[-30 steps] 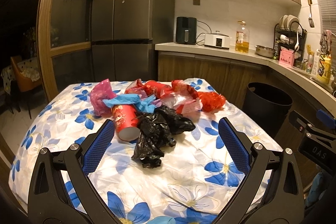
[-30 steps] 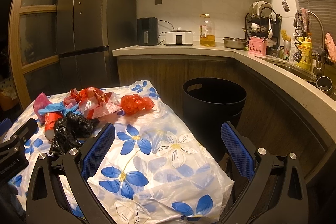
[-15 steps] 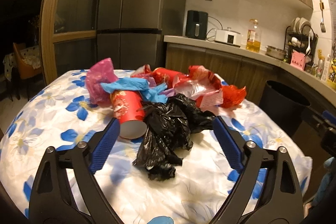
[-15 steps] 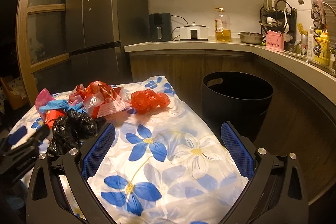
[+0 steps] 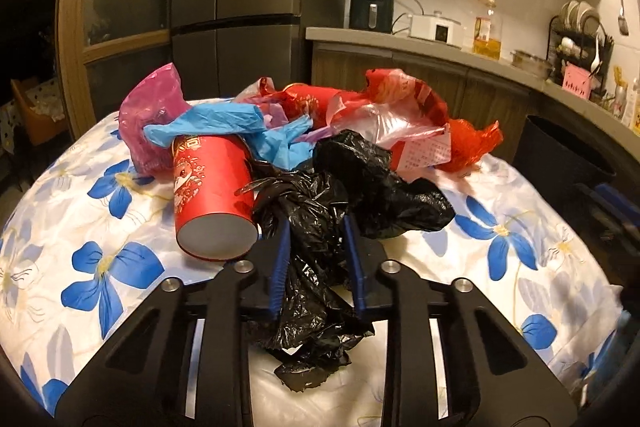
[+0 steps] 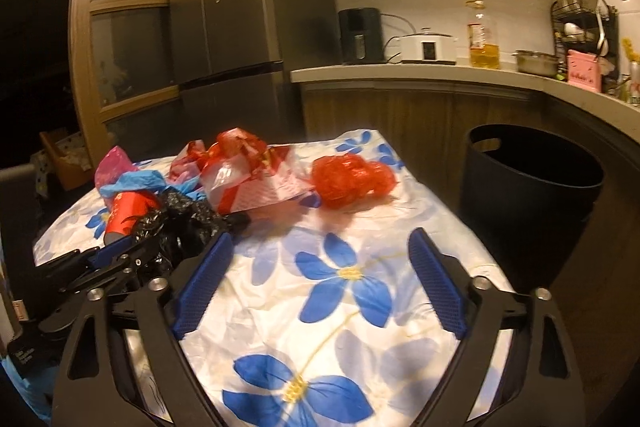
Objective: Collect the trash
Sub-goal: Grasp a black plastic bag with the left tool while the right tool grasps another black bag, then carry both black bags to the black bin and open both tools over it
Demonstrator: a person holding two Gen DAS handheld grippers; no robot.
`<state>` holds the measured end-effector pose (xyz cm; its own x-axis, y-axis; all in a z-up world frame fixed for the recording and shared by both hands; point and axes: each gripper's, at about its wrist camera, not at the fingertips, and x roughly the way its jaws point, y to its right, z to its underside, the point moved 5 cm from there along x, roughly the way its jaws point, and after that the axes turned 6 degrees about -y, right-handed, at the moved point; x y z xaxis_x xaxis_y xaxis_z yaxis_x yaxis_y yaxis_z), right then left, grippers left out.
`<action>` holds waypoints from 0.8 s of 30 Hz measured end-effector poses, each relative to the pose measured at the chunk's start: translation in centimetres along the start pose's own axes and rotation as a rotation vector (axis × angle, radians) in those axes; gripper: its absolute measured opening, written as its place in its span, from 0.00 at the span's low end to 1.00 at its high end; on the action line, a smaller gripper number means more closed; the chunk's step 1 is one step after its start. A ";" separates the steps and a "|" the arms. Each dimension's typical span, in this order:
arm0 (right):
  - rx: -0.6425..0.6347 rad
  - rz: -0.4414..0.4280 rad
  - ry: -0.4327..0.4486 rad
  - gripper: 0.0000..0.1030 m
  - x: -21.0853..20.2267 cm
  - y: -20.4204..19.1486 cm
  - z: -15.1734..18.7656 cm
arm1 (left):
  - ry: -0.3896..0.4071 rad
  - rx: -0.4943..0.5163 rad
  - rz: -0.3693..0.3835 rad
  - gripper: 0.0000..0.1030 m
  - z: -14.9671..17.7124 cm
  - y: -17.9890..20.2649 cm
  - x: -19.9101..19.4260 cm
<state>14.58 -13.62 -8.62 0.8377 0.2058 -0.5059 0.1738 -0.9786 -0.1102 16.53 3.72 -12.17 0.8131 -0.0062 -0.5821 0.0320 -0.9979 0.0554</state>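
Bare flowered tablecloth (image 6: 352,307) is seen under the right gripper (image 6: 320,291), its jaws wide, just narrowing, holding nothing. The black plastic bag (image 5: 320,227) (mid-table) is pinched by the just-closing left gripper (image 5: 316,263).

White tablecloth (image 5: 120,227) with blue flowers, and on it a glossy black bag (image 5: 320,227). Left of that bag, a red cup (image 5: 212,187) with gold print; behind, sky-blue plastic (image 5: 208,125), a magenta bag (image 5: 154,107), crumpled red wrap (image 6: 352,179).

My left gripper (image 6: 116,259) hides part of the black bag (image 6: 188,223), and I can't read the blurry label (image 5: 426,153).
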 end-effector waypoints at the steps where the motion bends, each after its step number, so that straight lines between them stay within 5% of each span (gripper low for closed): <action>1: 0.000 -0.011 -0.007 0.78 0.4 -0.3 0.1 | 0.006 -0.006 0.008 0.21 0.0 -0.1 -0.3; 16: -0.099 -0.161 -0.081 0.57 6.2 -6.9 0.8 | 0.143 -0.072 0.043 0.18 -1.4 -2.7 -6.5; 24: -0.102 -0.195 -0.145 0.25 8.4 -7.9 1.2 | 0.123 -0.095 0.030 0.18 -1.3 -4.2 -6.2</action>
<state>19.62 -4.11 -13.03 0.7014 0.3815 -0.6021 0.3819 -0.9144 -0.1344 12.17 8.02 -7.74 0.8796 -0.0226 -0.4752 0.0563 -0.9869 0.1511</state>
